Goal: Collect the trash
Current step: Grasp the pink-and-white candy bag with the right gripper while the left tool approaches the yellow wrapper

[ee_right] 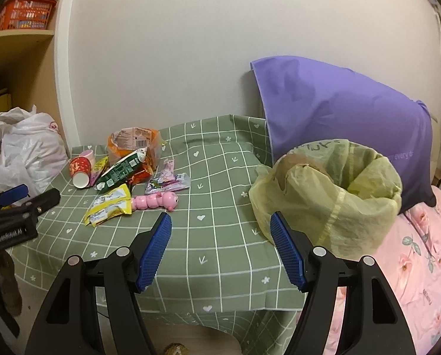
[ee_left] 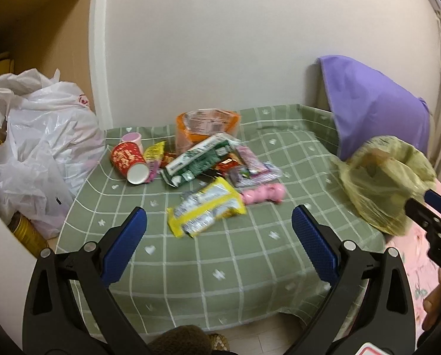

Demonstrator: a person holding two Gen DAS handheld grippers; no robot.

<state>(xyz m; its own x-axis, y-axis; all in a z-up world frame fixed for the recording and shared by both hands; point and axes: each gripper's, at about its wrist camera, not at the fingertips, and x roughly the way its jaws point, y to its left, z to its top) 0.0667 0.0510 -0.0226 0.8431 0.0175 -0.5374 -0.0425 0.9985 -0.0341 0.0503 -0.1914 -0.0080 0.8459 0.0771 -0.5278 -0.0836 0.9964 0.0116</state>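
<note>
Here, both my grippers hover wide above the desk.
Left gripper faces the yellow wrapper; right gripper beside the bin bag.

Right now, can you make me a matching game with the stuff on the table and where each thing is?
Things:
1. red paper cup
2. pink toy
3. yellow-green trash bag
4. yellow wrapper

Places:
A. at the table's right edge, mouth open
B. lying on its side at the pile's left
C. nearest the left gripper
D. just right of the yellow wrapper

Pairs: 1-B, 2-D, 3-A, 4-C
</note>
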